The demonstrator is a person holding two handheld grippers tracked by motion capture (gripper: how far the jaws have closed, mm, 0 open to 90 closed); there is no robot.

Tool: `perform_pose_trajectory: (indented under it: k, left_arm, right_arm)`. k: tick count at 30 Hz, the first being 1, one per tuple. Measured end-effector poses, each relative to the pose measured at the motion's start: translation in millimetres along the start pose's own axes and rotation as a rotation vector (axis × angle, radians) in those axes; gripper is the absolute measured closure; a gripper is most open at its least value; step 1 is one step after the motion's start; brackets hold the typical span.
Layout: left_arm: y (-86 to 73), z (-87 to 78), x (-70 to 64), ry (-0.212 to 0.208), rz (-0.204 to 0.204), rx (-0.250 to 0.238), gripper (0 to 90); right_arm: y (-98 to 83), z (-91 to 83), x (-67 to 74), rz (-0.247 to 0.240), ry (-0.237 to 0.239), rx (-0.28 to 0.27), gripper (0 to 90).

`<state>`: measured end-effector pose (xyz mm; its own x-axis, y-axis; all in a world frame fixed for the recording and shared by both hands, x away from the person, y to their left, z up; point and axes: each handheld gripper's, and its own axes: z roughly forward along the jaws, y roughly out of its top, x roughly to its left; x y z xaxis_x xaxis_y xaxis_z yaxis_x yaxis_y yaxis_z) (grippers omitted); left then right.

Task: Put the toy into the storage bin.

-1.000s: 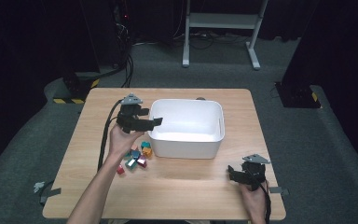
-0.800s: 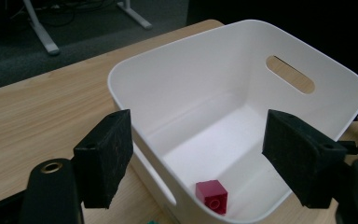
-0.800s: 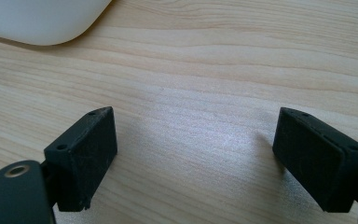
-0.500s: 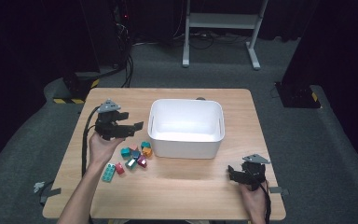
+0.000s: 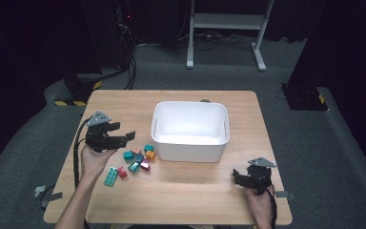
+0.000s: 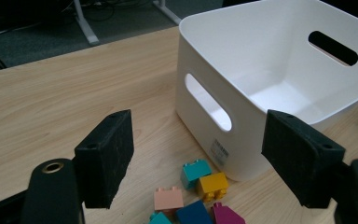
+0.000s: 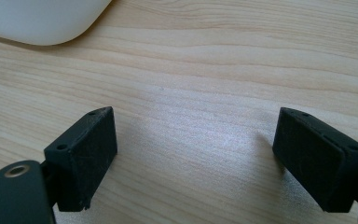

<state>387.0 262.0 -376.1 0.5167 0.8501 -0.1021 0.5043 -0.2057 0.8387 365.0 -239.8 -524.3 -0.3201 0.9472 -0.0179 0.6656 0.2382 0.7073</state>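
Dark curtains and a grey carpeted floor surround a light wooden table [image 5: 195,200], with a white desk frame standing well back at twelve o'clock. On the table a white bin [image 5: 190,125] sits a little past centre, and as far as the high view shows, its inside is bare. Just beside the bin's near left corner, at about eight o'clock from it, lies a loose cluster of toy bricks [image 5: 138,160]: teal, orange, pink, blue, magenta and red pieces, with one longer teal brick [image 5: 111,176] a little apart toward seven o'clock. The left gripper [image 5: 124,138] hangs above the table at nine o'clock from the cluster, its jaws spread wide and holding nothing; in the left gripper view those jaws frame the bricks [image 6: 200,191] and the bin's handle slot. The right gripper [image 5: 238,177] rests low near the front edge at about five o'clock from the bin, its jaws also apart and empty over bare wood. Judged from this, the sorting of bricks into the bin has hardly begun or is between picks: every visible brick is on the table, none is gripped, and the whole pile remains to be moved.
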Motion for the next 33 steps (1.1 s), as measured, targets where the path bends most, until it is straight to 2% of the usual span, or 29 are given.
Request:
perform_pose_trajectory:
  k: [17, 27, 33]
  left_arm:
    - [-46.1, -13.8, 12.3, 0.018, -0.047, -0.007, 23.9]
    - [-71.7, -16.1, 11.0, 0.035, -0.054, 0.016, 25.3]
    - [-81.7, -14.8, 10.6, 0.048, -0.067, 0.02, 26.4]
  right_arm:
    - [0.0, 0.0, 0.0, 0.001, 0.0, 0.0, 13.3]
    - [0.0, 0.0, 0.0, 0.0, 0.0, 0.0, 13.3]
    - [0.0, 0.0, 0.0, 0.0, 0.0, 0.0, 13.3]
